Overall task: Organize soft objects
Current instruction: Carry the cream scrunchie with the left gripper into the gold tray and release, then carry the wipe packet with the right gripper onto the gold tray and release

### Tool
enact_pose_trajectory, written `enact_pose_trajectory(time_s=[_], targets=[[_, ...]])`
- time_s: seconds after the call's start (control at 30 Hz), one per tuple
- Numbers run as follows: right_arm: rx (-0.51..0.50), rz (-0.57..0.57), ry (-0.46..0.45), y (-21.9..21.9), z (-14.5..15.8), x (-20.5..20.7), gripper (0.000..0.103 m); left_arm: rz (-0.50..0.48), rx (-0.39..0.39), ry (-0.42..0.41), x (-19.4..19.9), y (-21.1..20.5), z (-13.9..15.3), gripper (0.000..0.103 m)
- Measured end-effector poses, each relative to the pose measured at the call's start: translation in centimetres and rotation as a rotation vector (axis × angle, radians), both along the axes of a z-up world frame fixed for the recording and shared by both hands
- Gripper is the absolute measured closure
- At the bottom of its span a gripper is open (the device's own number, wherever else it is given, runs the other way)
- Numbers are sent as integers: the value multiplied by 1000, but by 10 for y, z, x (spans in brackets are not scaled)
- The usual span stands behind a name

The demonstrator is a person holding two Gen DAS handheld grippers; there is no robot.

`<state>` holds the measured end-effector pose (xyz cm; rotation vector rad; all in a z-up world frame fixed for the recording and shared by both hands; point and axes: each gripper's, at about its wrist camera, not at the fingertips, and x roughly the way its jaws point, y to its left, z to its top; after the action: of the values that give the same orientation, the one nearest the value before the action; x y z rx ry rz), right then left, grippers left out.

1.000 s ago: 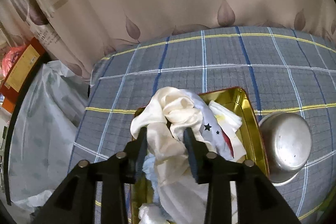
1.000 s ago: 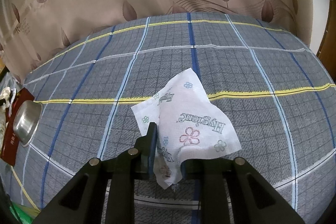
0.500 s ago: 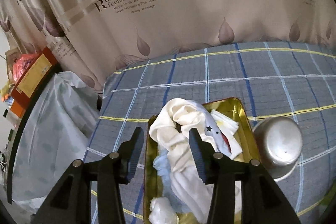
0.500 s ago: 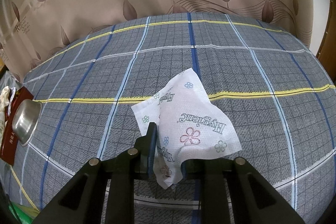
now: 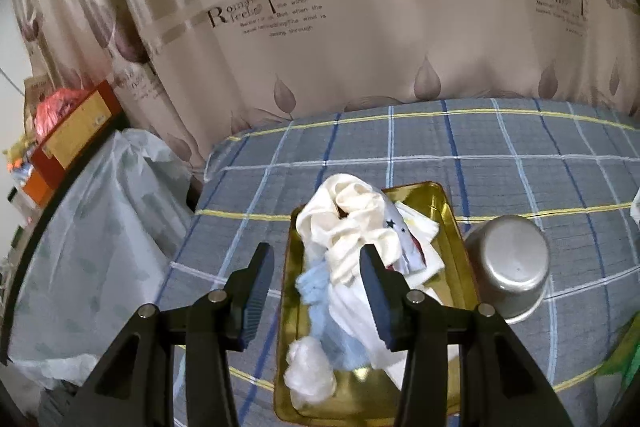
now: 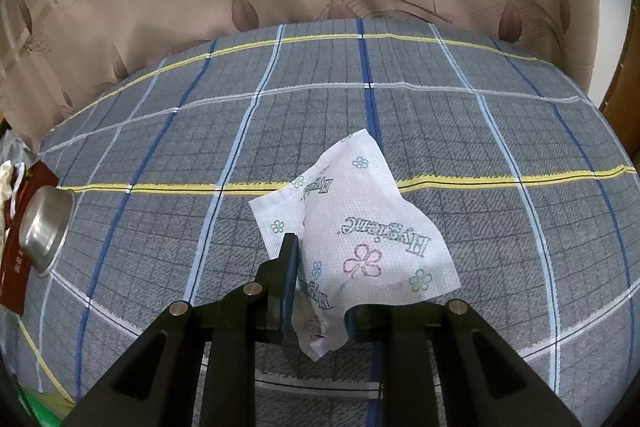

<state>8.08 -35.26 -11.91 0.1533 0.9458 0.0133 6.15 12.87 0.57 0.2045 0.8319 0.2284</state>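
Observation:
A gold tin tray [image 5: 457, 239] on the plaid bedspread holds a heap of soft things: a cream cloth [image 5: 352, 223], a starred white cloth [image 5: 400, 229], a light blue cloth [image 5: 320, 291] and a white wad [image 5: 310, 371]. My left gripper [image 5: 318, 293] hangs open above the tray's near half, its pads apart from the cloths below. In the right wrist view my right gripper [image 6: 320, 301] is shut on a white tissue [image 6: 360, 223] printed with flowers. The tissue drapes over the right finger and rests on the bedspread.
An upturned steel bowl [image 5: 508, 267] stands right of the tray, also seen as the bowl [image 6: 44, 231] at far left. A leaf-print curtain [image 5: 360, 27] backs the bed. Left of the bed's edge are a plastic-covered bundle [image 5: 104, 227] and an orange box [image 5: 72, 131].
My left gripper let go of the cream cloth, widened its jaws and drew back and up from the tray. The cloth now lies on the heap. The right gripper and tissue stayed put.

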Motion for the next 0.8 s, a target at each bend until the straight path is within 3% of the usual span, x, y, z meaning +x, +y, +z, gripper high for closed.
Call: enact_pose_trajectory(time_s=[0.47, 0.8], targets=[[-57, -13, 99, 11, 6, 11, 88, 22, -40, -14, -26, 9, -10, 58], [-51, 23, 78, 29, 35, -2, 90, 68, -110, -26, -47, 27, -14, 58]])
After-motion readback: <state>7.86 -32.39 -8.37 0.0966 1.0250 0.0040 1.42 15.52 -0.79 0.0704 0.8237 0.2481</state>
